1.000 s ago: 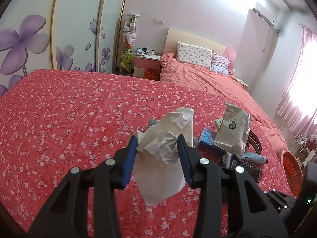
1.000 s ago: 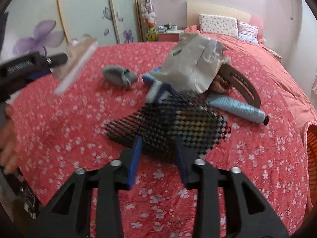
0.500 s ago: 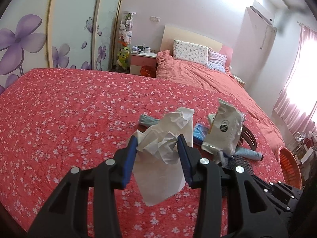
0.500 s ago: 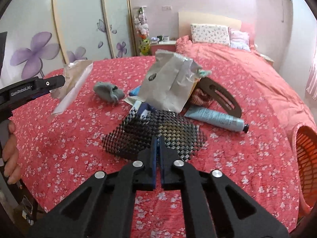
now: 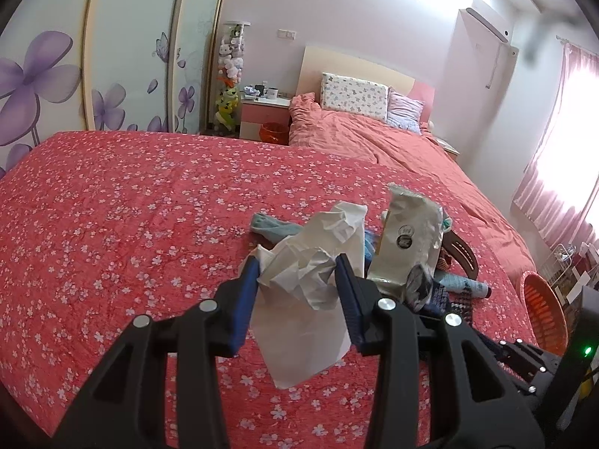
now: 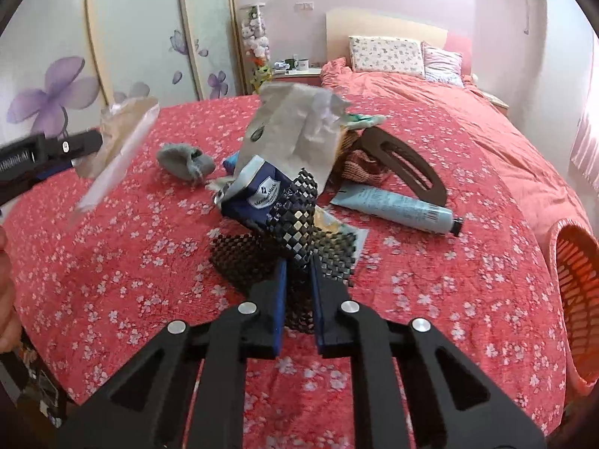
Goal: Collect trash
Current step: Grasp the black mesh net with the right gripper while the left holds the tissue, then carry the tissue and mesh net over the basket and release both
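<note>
My left gripper is shut on a crumpled white tissue wrapper and holds it above the red bedspread; it also shows at the left of the right wrist view. My right gripper is shut on a black woven mesh mat and lifts its near edge. A blue snack packet and a grey foil bag rest tilted on the raised mat. The orange trash basket stands at the bed's right edge.
A blue-grey tube, a dark brown curved piece, a grey sock and a woven pouch lie on the flowered bedspread. Pillows and a nightstand are at the back.
My right gripper shut on the mesh mat's edge and lifted it, tipping the blue packet and foil bag up. My left gripper kept its hold on the tissue wrapper and drifted slightly.
</note>
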The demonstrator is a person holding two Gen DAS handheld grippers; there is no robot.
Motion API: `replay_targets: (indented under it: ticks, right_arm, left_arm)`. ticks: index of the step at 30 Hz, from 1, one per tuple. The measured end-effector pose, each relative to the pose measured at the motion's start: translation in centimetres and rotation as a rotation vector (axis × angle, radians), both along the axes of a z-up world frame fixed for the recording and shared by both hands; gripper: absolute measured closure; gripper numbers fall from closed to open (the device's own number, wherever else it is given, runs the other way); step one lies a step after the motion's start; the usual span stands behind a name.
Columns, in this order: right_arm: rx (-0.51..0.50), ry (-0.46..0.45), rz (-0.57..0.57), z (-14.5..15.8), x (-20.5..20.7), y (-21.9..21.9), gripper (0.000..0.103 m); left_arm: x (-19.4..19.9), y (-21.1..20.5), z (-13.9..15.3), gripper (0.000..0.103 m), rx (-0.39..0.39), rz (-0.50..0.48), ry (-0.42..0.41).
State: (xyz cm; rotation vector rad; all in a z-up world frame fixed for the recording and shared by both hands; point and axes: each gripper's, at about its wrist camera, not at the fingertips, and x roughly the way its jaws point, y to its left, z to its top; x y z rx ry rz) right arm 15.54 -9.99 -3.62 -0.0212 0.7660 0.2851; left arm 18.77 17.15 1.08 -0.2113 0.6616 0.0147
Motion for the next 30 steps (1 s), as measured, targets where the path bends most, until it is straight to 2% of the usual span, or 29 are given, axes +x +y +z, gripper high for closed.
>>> replay_targets:
  ticks: [7, 13, 17, 30]
  right_arm:
    - [0.044, -0.011, -0.038, 1.0, -0.6, -2.7, 0.093]
    - [0.044, -0.072, -0.099, 2.9, -1.5, -5.4, 0.094]
    - [0.048, -0.124, -0.185, 4.4, -1.6, -7.9, 0.094]
    - [0.093, -0.217, -0.372, 6.9, -2.8, -15.5, 0.094]
  left_arm:
    - [-0.1, -0.9, 0.1, 0.062, 0.004, -0.019, -0.002]
    - [-0.1, -2.3, 0.6, 0.062, 0.007, -0.046, -0.012]
    - [0.2, -3.6, 0.9, 0.062, 0.006, -0.071, -0.015]
    - [1.0, -10.9, 2.1, 0.062, -0.016, -0.207, -0.036]
